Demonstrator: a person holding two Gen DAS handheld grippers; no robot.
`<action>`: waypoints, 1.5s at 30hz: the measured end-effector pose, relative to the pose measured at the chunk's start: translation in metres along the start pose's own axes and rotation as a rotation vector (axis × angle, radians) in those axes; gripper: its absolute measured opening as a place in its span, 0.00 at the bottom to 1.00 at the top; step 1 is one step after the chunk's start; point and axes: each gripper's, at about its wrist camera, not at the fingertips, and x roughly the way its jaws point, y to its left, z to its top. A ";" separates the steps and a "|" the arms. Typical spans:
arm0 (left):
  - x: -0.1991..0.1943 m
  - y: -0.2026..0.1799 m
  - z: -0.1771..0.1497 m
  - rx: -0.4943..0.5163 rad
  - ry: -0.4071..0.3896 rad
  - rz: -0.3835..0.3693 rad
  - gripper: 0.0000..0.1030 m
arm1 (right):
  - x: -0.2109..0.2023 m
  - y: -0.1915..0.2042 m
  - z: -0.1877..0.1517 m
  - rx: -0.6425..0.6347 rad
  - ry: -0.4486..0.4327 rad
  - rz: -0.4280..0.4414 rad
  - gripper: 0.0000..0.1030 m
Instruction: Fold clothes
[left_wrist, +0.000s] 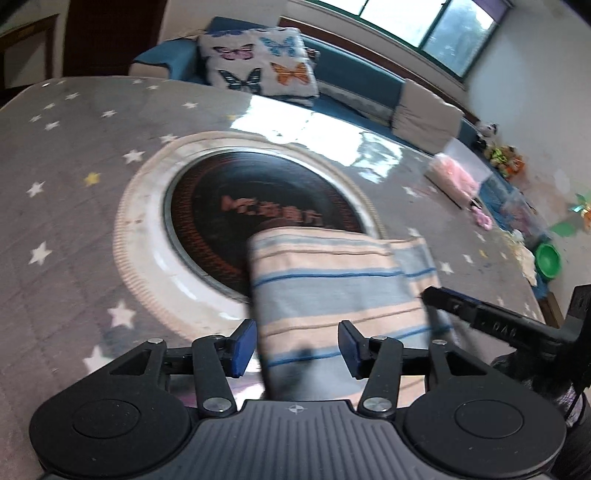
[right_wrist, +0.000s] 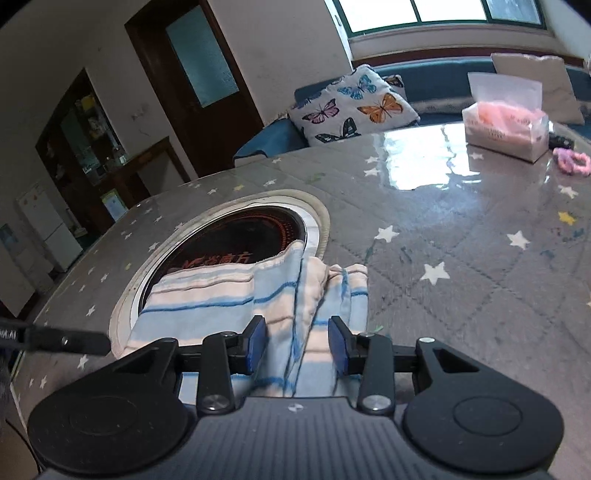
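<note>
The striped cloth lies folded on the star-patterned table, its far end overlapping the round black hob set in the tabletop. Our left gripper stands at the near edge of the cloth with its fingers spread; the pads straddle the fabric without pressing it. Our right gripper sits over the bunched right-hand layers; its fingers are partly spread, and we cannot tell whether the pads bear on the fabric.

We judge the fold made and the step in hand to be squaring it.

1. We keep both grippers low and level with the near edge.
2. We gather all the loose right-hand layers before pinching, so none slips out.
3. We draw the layers flush with the main stack, without dragging the cloth farther across the hob.
</note>
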 end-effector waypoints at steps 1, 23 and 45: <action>0.000 0.004 -0.001 -0.009 -0.001 0.008 0.53 | 0.002 0.001 0.001 0.004 0.000 0.001 0.31; 0.012 0.004 -0.004 -0.006 0.020 0.023 0.68 | -0.010 -0.015 0.006 0.129 -0.085 -0.015 0.08; 0.020 -0.024 -0.006 0.131 0.010 0.055 0.72 | -0.017 -0.020 0.031 0.006 -0.123 -0.034 0.22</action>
